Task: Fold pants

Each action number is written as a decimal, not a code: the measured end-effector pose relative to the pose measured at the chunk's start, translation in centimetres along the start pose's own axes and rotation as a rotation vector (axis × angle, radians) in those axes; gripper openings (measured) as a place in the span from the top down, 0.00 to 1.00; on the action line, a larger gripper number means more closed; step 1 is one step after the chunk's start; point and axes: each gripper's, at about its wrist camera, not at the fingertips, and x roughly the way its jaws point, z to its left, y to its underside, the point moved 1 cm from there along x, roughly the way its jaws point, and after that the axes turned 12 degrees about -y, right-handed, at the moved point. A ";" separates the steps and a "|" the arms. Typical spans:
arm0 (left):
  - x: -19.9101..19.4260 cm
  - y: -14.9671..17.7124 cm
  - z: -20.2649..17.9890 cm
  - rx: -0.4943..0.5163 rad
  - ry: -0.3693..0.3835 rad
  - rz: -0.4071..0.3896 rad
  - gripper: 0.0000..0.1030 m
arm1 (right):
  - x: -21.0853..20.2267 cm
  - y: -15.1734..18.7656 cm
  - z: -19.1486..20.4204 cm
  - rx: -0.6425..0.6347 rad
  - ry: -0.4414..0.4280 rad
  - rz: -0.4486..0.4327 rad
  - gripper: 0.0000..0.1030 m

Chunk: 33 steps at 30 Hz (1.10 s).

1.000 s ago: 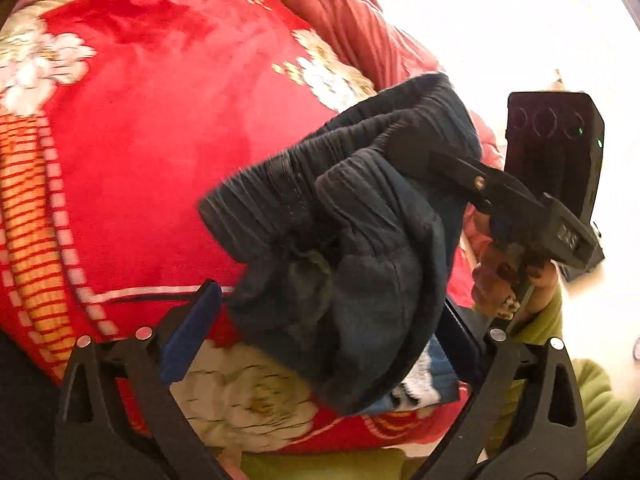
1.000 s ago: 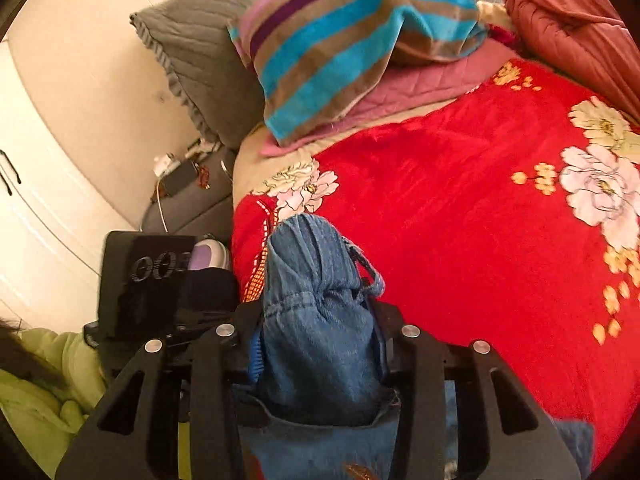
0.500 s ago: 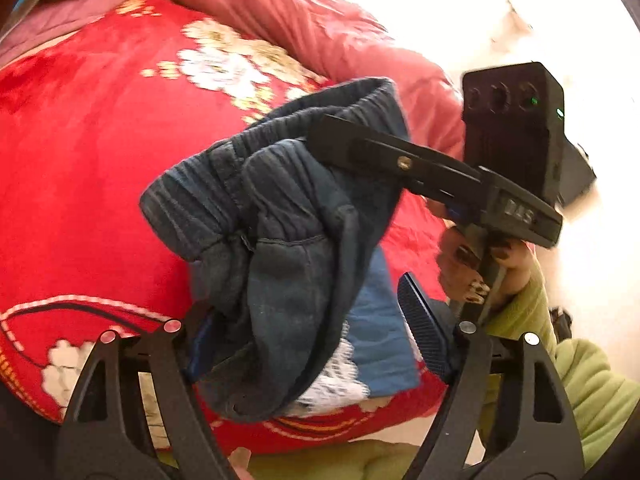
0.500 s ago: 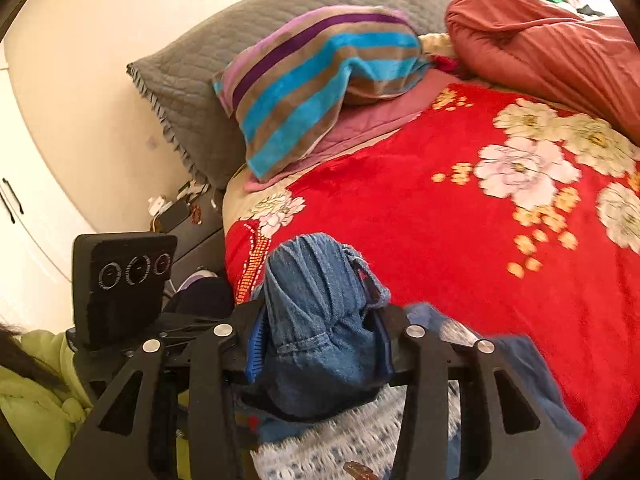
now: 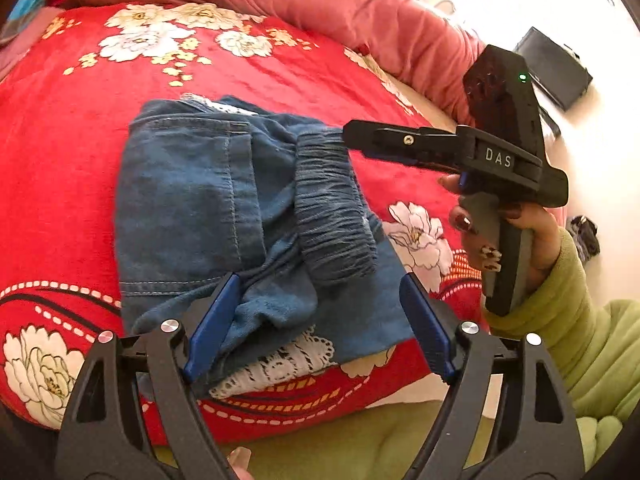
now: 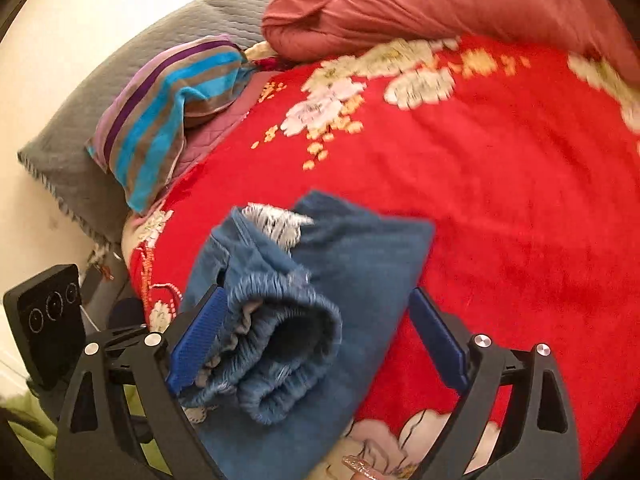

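Observation:
The blue denim pants (image 5: 224, 216) lie folded in a bundle on the red flowered blanket (image 5: 72, 184), with the ribbed waistband (image 5: 332, 208) on top and white lace trim at the near edge. My left gripper (image 5: 320, 320) is open, its blue pads on either side of the bundle's near edge. My right gripper (image 6: 316, 340) is open around the rolled waistband (image 6: 280, 344); seen from the left wrist view (image 5: 400, 144), it points at the waistband from the right. The pants also show in the right wrist view (image 6: 360, 264).
A pink quilt (image 5: 320, 12) lies bunched along the far side of the bed. A striped pillow (image 6: 168, 116) and a grey pillow (image 6: 80, 128) lie at the head. The bed's near edge runs just below the pants. A dark box (image 5: 556, 68) sits on the floor.
The pants went from hanging in both shut grippers to lying on the blanket. Both grippers have opened and let go of the fabric.

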 end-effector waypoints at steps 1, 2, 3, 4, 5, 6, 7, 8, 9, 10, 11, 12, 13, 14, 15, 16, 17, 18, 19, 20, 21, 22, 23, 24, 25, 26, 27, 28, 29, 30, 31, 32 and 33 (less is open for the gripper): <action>0.0 0.0 -0.2 0.007 -0.006 0.000 0.28 | 0.3 0.1 -0.1 0.011 -0.009 0.005 0.10; 0.0 0.1 -0.3 0.013 -0.012 0.002 0.27 | 0.3 0.1 -0.1 0.011 -0.009 0.005 0.10; -0.1 0.3 -0.5 0.018 -0.015 0.005 0.27 | 0.5 0.0 0.0 0.019 -0.017 0.009 0.10; 0.2 0.1 -0.5 0.021 -0.020 0.007 0.27 | 1.2 -0.3 0.3 0.036 -0.054 0.014 0.11; 0.3 0.1 -0.5 0.021 -0.022 0.006 0.27 | 1.6 -0.4 0.6 0.042 -0.072 0.021 0.15; 0.2 0.1 -0.5 0.022 -0.024 0.006 0.27 | 2.2 -0.5 1.0 0.039 -0.079 0.034 0.53; 0.1 0.1 -0.5 0.023 -0.027 0.005 0.27 | 2.4 -0.5 1.6 0.019 -0.076 0.035 0.59; 0.1 0.1 -0.5 0.022 -0.030 0.005 0.27 | 2.1 -0.5 2.2 -0.002 -0.076 0.021 0.60; 0.1 0.1 -0.5 0.020 -0.029 0.005 0.27 | 1.9 -0.6 2.5 -0.018 -0.079 0.015 0.62; 0.1 0.1 -0.4 0.018 -0.028 0.004 0.27 | 1.4 -0.6 3.0 -0.044 -0.079 0.007 0.62; 0.1 0.1 -0.4 0.016 -0.025 0.003 0.26 | 1.1 -0.6 3.1 -0.059 -0.073 0.002 0.62; 0.1 0.1 -0.4 0.015 -0.022 0.004 0.26 | 0.8 -0.4 2.9 -0.061 -0.057 0.000 0.62; 0.1 0.1 -0.4 0.016 -0.020 0.004 0.26 | 0.7 -0.3 2.6 -0.058 -0.048 0.003 0.62; 0.1 0.2 -0.4 0.017 -0.019 0.004 0.26 | 0.7 -0.3 2.6 -0.058 -0.048 0.003 0.62; 0.1 0.2 -0.5 0.019 -0.017 0.004 0.26 | 1.0 0.0 1.7 -0.050 -0.007 0.015 0.62; 0.1 0.2 -0.5 0.020 -0.016 0.005 0.26 | 1.3 0.2 1.3 -0.044 0.002 0.021 0.62; 0.1 0.2 -0.5 0.021 -0.017 0.006 0.26 | 1.5 0.4 1.0 -0.035 0.007 0.025 0.62; 0.1 0.2 -0.5 0.021 -0.018 0.007 0.26 | 1.7 0.5 0.7 -0.024 0.013 0.027 0.60; 0.2 0.2 -0.5 0.020 -0.019 0.008 0.26 | 1.7 0.5 0.6 -0.023 0.012 0.030 0.55; 0.2 0.2 -0.5 0.019 -0.021 0.009 0.26 | 1.6 0.5 0.7 -0.025 0.014 0.029 0.53; 0.1 0.2 -0.4 0.018 -0.020 0.008 0.26 | 1.4 0.5 0.9 -0.032 0.018 0.026 0.49; 0.0 0.2 -0.4 0.016 -0.019 0.007 0.26 | 1.1 0.4 1.1 -0.041 0.020 0.020 0.40; 0.0 0.3 -0.3 0.015 -0.020 0.006 0.26 | 0.6 0.4 1.3 -0.051 0.020 0.008 0.37; -0.1 0.3 -0.3 0.015 -0.022 0.005 0.26 | -0.1 0.3 1.6 -0.066 0.023 -0.011 0.34; -0.3 0.3 -0.3 0.014 -0.024 0.001 0.26 | -0.5 0.2 1.8 -0.076 0.026 -0.022 0.30; -0.4 0.3 -0.2 0.011 -0.023 -0.003 0.26 | -1.0 0.1 2.0 -0.089 0.032 -0.036 0.29; -0.6 0.3 -0.1 0.010 -0.021 -0.005 0.25 | -1.7 0.2 2.4 -0.109 0.040 -0.052 0.27; -1.0 0.3 0.0 0.006 -0.021 -0.013 0.22 | -2.2 0.1 2.6 -0.125 0.046 -0.062 0.26; -1.4 0.2 0.2 -0.001 -0.022 -0.024 0.21 | -2.6 0.2 2.8 -0.142 0.052 -0.069 0.25; -2.0 0.2 0.5 -0.008 -0.026 -0.036 0.20 | -3.1 0.3 3.2 -0.160 0.060 -0.075 0.23; -2.6 0.1 1.0 -0.018 -0.032 -0.052 0.17 | -3.6 0.6 3.6 -0.186 0.071 -0.084 0.22; -3.3 0.0 1.7 -0.040 -0.040 -0.074 0.14 | -4.1 0.8 4.0 -0.213 0.080 -0.087 0.21; -3.9 -0.1 2.4 -0.062 -0.044 -0.090 0.14 | -4.4 1.1 4.4 -0.241 0.091 -0.088 0.20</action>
